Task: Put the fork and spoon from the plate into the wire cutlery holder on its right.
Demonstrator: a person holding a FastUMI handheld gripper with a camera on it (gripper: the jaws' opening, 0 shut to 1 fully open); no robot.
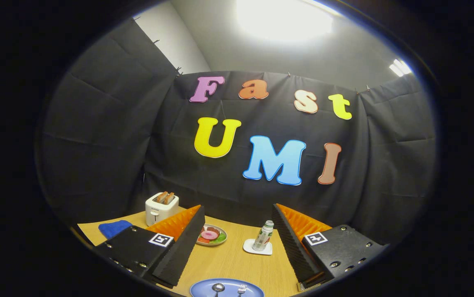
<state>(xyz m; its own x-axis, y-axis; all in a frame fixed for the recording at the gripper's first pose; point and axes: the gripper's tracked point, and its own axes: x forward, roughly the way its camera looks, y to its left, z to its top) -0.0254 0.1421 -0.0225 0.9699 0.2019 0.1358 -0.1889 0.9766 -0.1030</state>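
Blue plate (203,288) carrying spoon (218,287) and fork (241,288)
Tongs (238,243) spread wide above the bench (232,260), holding nothing.

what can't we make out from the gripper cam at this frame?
- Blue plate: near part cut off by the gripper view's lower edge.
- Spoon and fork: heads show, handles cut off with the plate.
- Food plate: left part hidden behind a finger of the open gripper.
- Bottle: label too small.
- Blue cloth: near edge hidden behind the gripper body.
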